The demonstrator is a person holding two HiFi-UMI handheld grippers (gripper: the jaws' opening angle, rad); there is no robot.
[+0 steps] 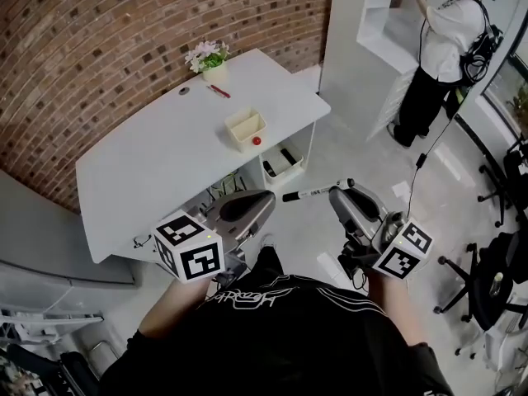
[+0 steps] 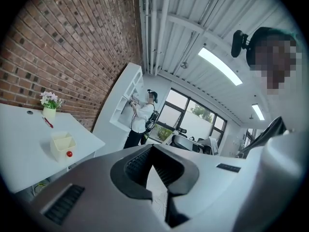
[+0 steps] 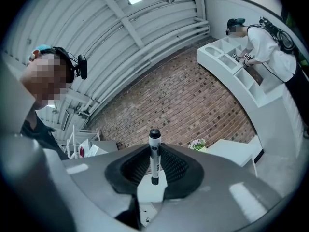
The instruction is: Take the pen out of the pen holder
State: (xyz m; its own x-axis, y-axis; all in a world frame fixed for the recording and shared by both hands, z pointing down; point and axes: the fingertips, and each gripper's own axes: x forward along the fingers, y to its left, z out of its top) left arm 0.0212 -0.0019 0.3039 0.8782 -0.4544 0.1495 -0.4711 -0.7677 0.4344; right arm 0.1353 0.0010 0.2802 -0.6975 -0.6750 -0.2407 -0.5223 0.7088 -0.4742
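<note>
My right gripper (image 1: 340,190) is shut on a black-and-white marker pen (image 1: 312,193), which sticks out sideways to the left over the floor, well off the white table (image 1: 148,172). In the right gripper view the pen (image 3: 154,161) stands upright between the pads of the right gripper (image 3: 154,151). The cream pen holder (image 1: 246,128) sits on the table with a small red ball (image 1: 256,141) at its front; it also shows far off in the left gripper view (image 2: 62,146). My left gripper (image 1: 268,198) hangs in front of the table, its tips (image 2: 152,149) together with nothing between them.
A red pen (image 1: 219,91) and a flower pot (image 1: 210,60) lie at the table's far end. A bin (image 1: 280,162) stands under the table. Another person (image 1: 445,48) works at a white shelf at the back right. Office chairs (image 1: 495,279) stand on the right.
</note>
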